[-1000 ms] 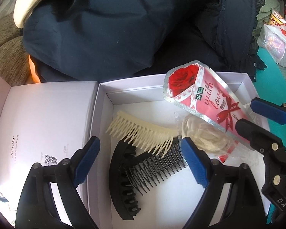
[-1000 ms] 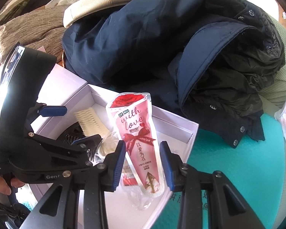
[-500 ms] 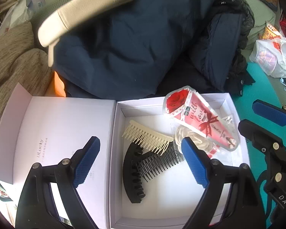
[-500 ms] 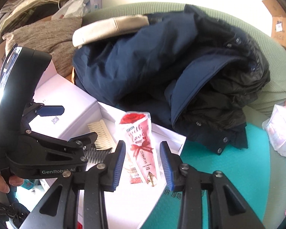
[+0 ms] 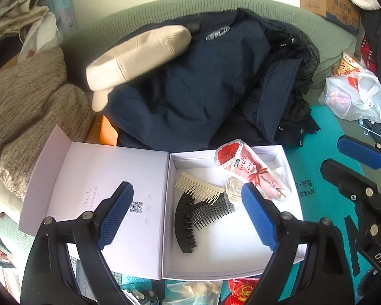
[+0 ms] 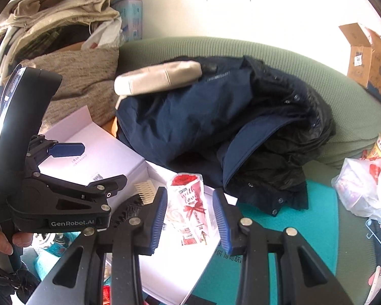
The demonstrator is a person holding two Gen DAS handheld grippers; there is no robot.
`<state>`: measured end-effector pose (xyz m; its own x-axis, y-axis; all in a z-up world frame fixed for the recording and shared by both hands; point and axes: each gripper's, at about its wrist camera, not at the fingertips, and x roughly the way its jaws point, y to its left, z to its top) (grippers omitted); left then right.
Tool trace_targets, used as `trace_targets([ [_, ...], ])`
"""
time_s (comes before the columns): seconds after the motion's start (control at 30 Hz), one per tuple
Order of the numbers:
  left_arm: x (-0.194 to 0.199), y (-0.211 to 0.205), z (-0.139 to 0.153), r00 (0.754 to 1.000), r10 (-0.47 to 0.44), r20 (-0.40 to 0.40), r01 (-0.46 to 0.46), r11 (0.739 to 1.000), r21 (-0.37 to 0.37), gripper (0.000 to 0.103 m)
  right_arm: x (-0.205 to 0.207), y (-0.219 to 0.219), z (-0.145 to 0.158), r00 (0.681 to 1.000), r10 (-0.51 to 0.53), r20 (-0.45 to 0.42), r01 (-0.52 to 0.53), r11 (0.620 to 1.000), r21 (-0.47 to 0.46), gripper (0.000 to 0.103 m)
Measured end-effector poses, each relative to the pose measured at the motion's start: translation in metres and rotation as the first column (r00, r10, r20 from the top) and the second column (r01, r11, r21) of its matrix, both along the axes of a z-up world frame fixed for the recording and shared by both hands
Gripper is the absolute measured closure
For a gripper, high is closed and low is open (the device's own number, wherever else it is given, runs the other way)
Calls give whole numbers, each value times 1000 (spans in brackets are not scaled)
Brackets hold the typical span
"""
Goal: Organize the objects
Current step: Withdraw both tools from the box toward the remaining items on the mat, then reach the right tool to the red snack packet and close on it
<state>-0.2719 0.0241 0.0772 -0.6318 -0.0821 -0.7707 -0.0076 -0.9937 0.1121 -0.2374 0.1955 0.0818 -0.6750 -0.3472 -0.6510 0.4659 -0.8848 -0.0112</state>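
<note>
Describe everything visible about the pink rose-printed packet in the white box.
The pink rose-printed foil packet is a long, flat, glossy sachet with a silvery edge, a red rose at its wider end, "with love" lettering and a red ribbon graphic. It looks sealed. It lies slanted in the open white cardboard box, its rose end propped on the far wall, its narrow end over clear crinkled wrapping beside a white rose-shaped item. Neither gripper touches it.

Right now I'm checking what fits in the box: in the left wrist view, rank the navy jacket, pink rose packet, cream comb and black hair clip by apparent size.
1. navy jacket, by far
2. pink rose packet
3. black hair clip
4. cream comb

The last three look close; the ranking is unsure.
</note>
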Motion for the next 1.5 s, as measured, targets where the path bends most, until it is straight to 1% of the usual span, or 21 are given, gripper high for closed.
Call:
trace_targets([
  [0.27, 36, -1, 33, 999, -14, -36, 14, 1000, 16, 17, 34, 4, 29, 999, -4, -48, 3, 1000, -22, 66],
  [0.53, 77, -1, 58, 998, -13, -69, 14, 1000, 19, 17, 69, 10, 45, 998, -8, -69, 5, 999, -41, 66],
  [0.6, 87, -1, 62, 997, -13, -72, 15, 1000, 19, 17, 78, 12, 46, 998, -12, -70, 9, 999, -48, 62],
  [0.67, 98, 0, 64, 997, -14, -74, 16, 1000, 23, 17, 86, 15, 47, 998, -16, -68, 13, 998, -56, 61],
  [0.93, 138, -4, 60, 998, -14, -67, 17, 998, 53, 17, 119, 22, 40, 999, -17, -52, 14, 998, -61, 61],
  [1.1, 160, -8, 53, 998, -11, -60, 14, 999, 52, 17, 134, 23, 29, 999, -14, -30, 12, 998, -63, 60],
  [1.3, 182, -14, 37, 999, -10, -31, 12, 998, 57, 17, 151, 20, 12, 1000, -7, 4, 7, 998, -69, 60],
  [1.5, 195, -21, 15, 1000, -17, 6, 17, 998, 64, 17, 163, 13, -7, 999, 4, 40, -1, 997, -72, 59],
])
